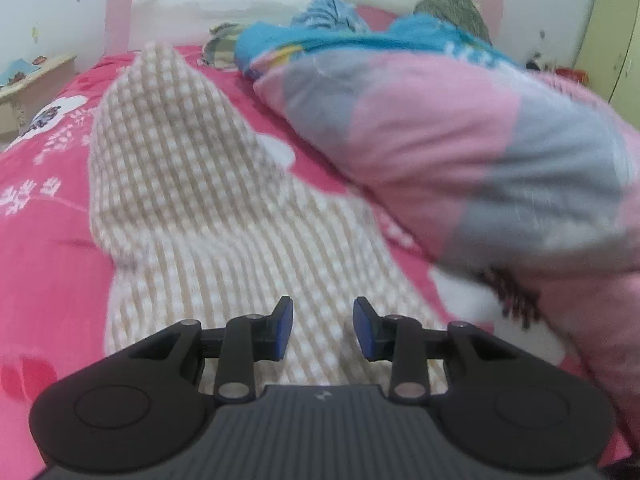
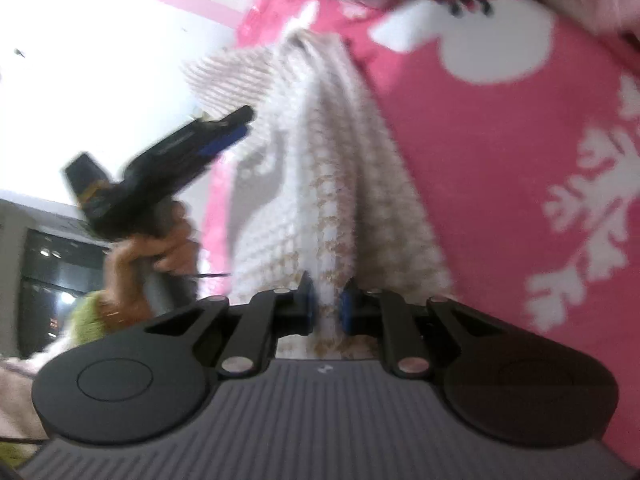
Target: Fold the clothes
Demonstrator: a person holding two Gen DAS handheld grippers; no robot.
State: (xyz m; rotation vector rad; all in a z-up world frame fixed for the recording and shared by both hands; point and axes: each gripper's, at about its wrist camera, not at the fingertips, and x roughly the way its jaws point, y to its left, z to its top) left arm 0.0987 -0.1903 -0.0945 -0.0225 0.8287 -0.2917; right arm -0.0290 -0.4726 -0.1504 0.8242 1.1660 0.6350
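One checked garment [image 1: 192, 200] lies on the pink sheet [image 1: 48, 240] beside one quilt [image 1: 460, 152]. Left gripper [image 1: 322, 328] hovers released; right gripper [image 2: 327, 306], tilted, pinches the garment.

A pink bedsheet [image 1: 48, 264] with white prints is covering the bed. A pink and grey quilt [image 1: 460, 152] is lying on it, a blue blanket [image 1: 360, 40] is lying behind the quilt, near the white headboard [image 1: 224, 8].

White walls [image 1: 60, 8] behind a pink-framed white headboard [image 1: 240, 4]; pale yellow wardrobe [image 1: 612, 36] on one side, small wooden shelf [image 1: 36, 76] opposite.
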